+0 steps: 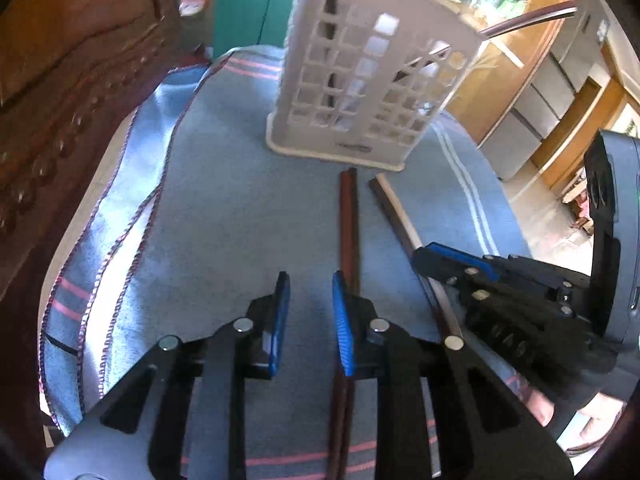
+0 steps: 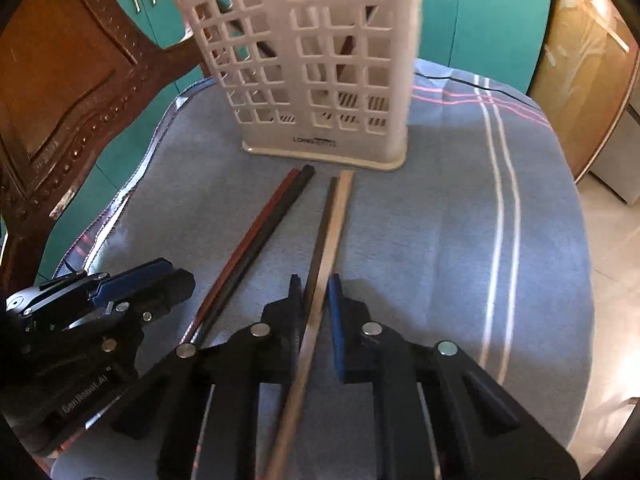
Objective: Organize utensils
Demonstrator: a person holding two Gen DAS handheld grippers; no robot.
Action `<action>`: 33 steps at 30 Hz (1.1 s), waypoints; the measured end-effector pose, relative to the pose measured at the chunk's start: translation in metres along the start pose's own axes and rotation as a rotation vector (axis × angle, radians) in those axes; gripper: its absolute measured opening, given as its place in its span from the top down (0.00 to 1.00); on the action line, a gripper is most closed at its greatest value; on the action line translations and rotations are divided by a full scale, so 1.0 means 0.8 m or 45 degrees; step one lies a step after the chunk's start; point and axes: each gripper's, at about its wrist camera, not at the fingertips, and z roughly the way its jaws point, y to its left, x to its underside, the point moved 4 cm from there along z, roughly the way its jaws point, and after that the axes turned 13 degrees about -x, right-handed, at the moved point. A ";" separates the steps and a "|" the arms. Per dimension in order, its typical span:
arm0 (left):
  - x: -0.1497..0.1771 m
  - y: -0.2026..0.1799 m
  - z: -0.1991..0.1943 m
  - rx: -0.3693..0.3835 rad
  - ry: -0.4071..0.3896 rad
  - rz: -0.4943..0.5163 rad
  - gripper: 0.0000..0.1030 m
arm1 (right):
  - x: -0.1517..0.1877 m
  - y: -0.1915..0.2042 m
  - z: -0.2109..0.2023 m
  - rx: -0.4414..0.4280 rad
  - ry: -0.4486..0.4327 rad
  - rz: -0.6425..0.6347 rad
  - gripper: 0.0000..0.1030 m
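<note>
A beige slotted utensil holder (image 1: 352,80) (image 2: 320,80) stands upright at the far side of the blue cloth, with several utensils inside. In front of it lie a dark red pair of chopsticks (image 1: 348,220) (image 2: 272,216) and a pale wooden pair (image 1: 394,212) (image 2: 336,208). My left gripper (image 1: 310,280) (image 2: 176,276) is open over bare cloth, and the dark red pair runs under its right finger (image 1: 344,320). My right gripper (image 2: 315,280) (image 1: 424,254) is shut on the pale pair near its close end.
A blue striped cloth (image 1: 224,208) (image 2: 440,220) covers the round table. A carved wooden chair (image 1: 60,92) (image 2: 60,100) stands at the left edge. Teal cabinets (image 2: 492,20) are behind, and the floor (image 2: 608,240) drops away on the right.
</note>
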 end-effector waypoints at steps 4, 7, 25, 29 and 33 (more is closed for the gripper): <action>-0.003 -0.015 -0.006 0.029 -0.034 0.040 0.78 | 0.006 -0.019 -0.047 -0.082 -0.144 0.107 0.94; -0.004 -0.024 -0.006 0.052 -0.040 0.051 0.78 | 0.013 -0.031 -0.078 -0.161 -0.252 0.157 0.94; 0.010 -0.045 0.011 0.015 0.007 0.117 0.88 | 0.038 -0.101 -0.061 -0.018 -0.206 0.440 0.62; 0.006 -0.036 -0.021 0.084 -0.136 0.043 0.93 | 0.039 -0.101 -0.061 -0.039 -0.215 0.456 0.62; 0.005 -0.023 -0.047 0.162 -0.222 -0.041 0.93 | 0.040 -0.100 -0.059 -0.046 -0.210 0.451 0.62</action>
